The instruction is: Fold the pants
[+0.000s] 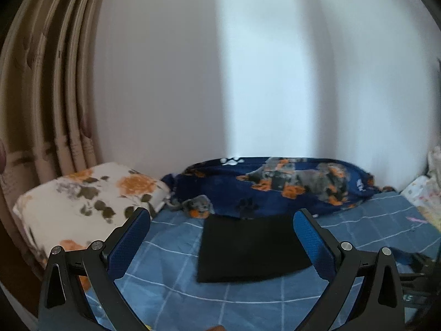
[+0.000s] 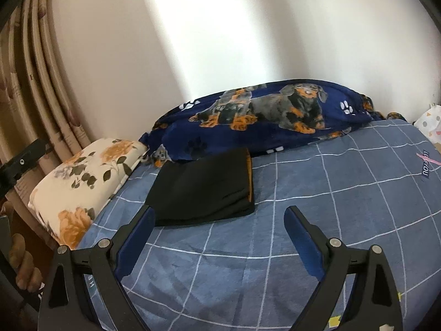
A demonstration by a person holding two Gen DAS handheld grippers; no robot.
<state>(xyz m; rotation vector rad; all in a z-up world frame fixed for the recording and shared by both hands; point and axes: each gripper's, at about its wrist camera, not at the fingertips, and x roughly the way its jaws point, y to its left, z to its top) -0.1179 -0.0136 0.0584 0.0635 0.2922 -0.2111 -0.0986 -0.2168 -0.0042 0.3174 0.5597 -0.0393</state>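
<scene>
I see the black pants (image 2: pixel 202 186) folded into a neat rectangle on the blue checked bedsheet (image 2: pixel 344 193). A dachshund-print blanket (image 2: pixel 275 113) touches their far edge, with a floral pillow (image 2: pixel 82 182) nearby. My left gripper (image 1: pixel 222 220) and right gripper (image 2: pixel 220 218) both stand apart, holding nothing.

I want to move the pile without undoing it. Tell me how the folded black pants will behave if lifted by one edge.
The folded black pants look like soft cloth in stacked layers, so they would probably droop and open rather than stay flat. They seem light, lying flat on the checked bedsheet. Pushed, they would likely bunch instead of sliding, as the sheet looks fuzzy.
</scene>
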